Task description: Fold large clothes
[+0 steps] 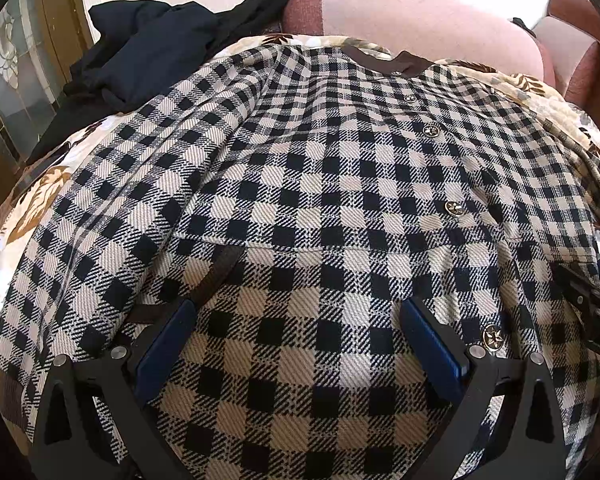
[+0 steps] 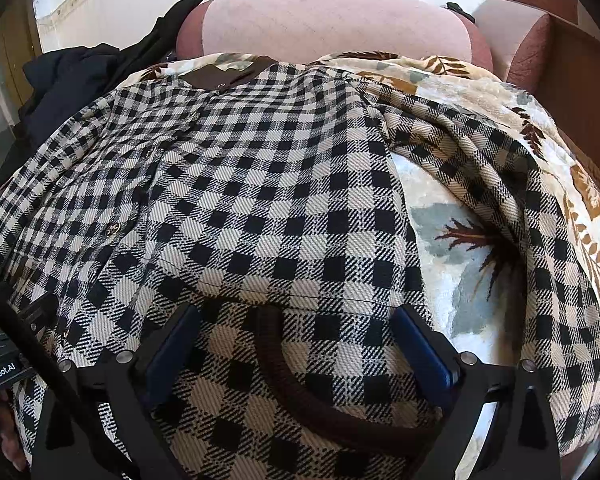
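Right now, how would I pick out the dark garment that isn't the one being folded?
Start at the pink sofa back, then drop to the floral blanket covering the seat. At its far left corner, beside the checked jacket, lies a crumpled dark navy garment. It is plain and bunched up, while the jacket is patterned and spread flat.

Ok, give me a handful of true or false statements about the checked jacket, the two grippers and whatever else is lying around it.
1. The checked jacket lies on a floral blanket. True.
2. The left gripper is shut on a sleeve. False: its jaws are open over the cloth.
3. The jacket has star-patterned metal buttons. True.
4. The right gripper is open. True.
5. The dark clothing is folded neatly. False: it is crumpled.
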`<state>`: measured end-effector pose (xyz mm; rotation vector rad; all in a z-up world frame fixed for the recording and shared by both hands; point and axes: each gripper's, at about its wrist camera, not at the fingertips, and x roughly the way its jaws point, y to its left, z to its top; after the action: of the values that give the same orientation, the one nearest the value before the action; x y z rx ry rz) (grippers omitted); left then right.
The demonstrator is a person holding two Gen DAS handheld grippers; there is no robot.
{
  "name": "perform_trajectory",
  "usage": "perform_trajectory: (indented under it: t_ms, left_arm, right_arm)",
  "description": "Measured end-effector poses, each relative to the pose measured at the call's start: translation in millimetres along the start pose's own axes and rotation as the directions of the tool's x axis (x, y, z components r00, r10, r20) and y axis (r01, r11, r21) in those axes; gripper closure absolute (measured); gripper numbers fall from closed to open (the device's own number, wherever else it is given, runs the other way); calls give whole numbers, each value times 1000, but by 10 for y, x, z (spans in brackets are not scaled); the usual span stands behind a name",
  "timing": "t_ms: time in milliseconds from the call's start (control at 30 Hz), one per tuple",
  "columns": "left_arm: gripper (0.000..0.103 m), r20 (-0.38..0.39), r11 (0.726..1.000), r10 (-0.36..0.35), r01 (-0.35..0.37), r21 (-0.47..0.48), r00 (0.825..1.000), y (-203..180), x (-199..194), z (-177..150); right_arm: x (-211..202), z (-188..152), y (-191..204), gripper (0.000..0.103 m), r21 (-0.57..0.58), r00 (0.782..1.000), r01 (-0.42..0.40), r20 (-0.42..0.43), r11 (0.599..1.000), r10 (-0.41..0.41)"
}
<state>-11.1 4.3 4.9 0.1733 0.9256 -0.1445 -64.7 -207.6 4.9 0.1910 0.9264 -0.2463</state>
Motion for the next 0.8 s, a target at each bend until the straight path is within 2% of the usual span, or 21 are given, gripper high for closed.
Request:
perform_trajectory:
  t_ms: [167,267,400,500,567,633,733,800]
  left_arm:
    - [2,10,999,31,-31,15,999,-40,-69,29]
    - [4,36,1000,7,-8,15,999,-17,-175,40]
    - [5,156,1000,-5,5,6,988,56,-523,37]
    - [5,262,1000,-16,17,-1,965,108,-865,51]
    - [5,316,1000,-8,9,0,949,125,-1078,52]
    - [5,346,1000,0,3,-10,938,139,-1276,-9]
    - [5,365,999,-6,25,-47,931,200,-1529,-157]
    - [5,375,997,-1,29,-70,927,236,-1697,-290]
  right_arm:
    - [-7,-20,-23,3,6,1000,-18,8,1000,18]
    - [-43,-25,-40,3,8,999,-35,17,999,35]
    - [-202,-56,-115,3,27,998,-42,53,999,40]
    - [-468,-80,-179,4,41,993,-13,118,999,8]
    - [-663,-79,-196,4,45,986,7,168,999,-15]
    - [-936,-120,-202,4,55,969,30,243,998,-42]
    - [-1314,-281,-184,4,85,937,24,345,996,-53]
    - [-1491,-371,-136,4,85,932,-2,362,996,-29]
